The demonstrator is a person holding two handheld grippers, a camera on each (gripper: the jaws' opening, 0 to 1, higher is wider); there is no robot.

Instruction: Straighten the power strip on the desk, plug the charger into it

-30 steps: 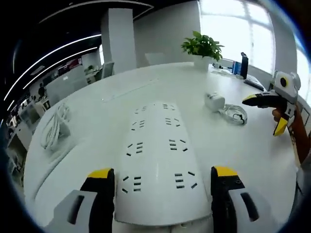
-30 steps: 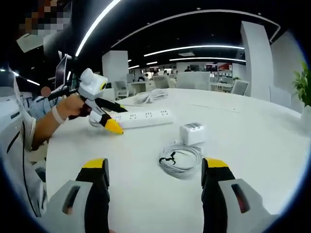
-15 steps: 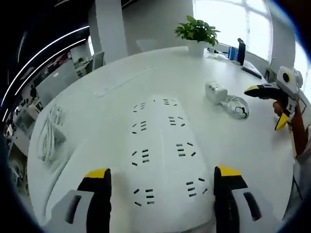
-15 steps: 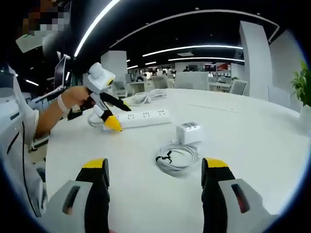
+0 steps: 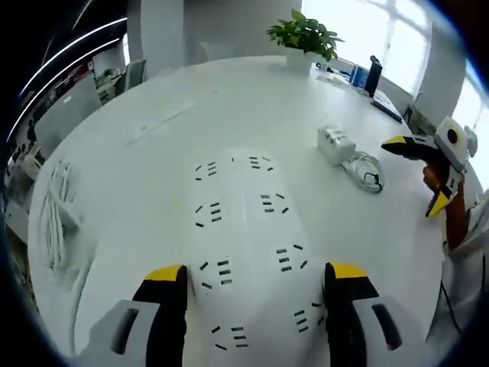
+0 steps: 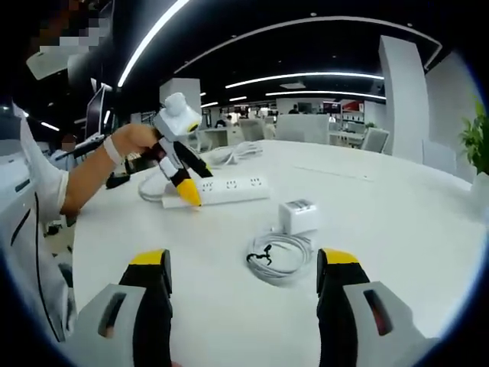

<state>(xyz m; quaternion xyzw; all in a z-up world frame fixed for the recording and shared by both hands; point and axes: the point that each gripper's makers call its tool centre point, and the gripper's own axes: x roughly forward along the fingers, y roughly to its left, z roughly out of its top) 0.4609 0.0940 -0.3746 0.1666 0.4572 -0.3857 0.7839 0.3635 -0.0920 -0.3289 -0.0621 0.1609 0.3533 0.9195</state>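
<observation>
The left gripper (image 6: 186,182) has tilted down over the near end of the long white plastic power strip (image 5: 244,252) since 1 second ago, jaws spread astride it: straightening underway. The right gripper (image 6: 243,281) waits open short of the white cube charger (image 6: 299,216) and its coiled cable (image 6: 279,255).

White power strip (image 5: 244,252), white charger (image 6: 299,216) with grey-white coiled cable (image 6: 279,256), white desk (image 6: 397,229), green plant (image 5: 302,32)
</observation>
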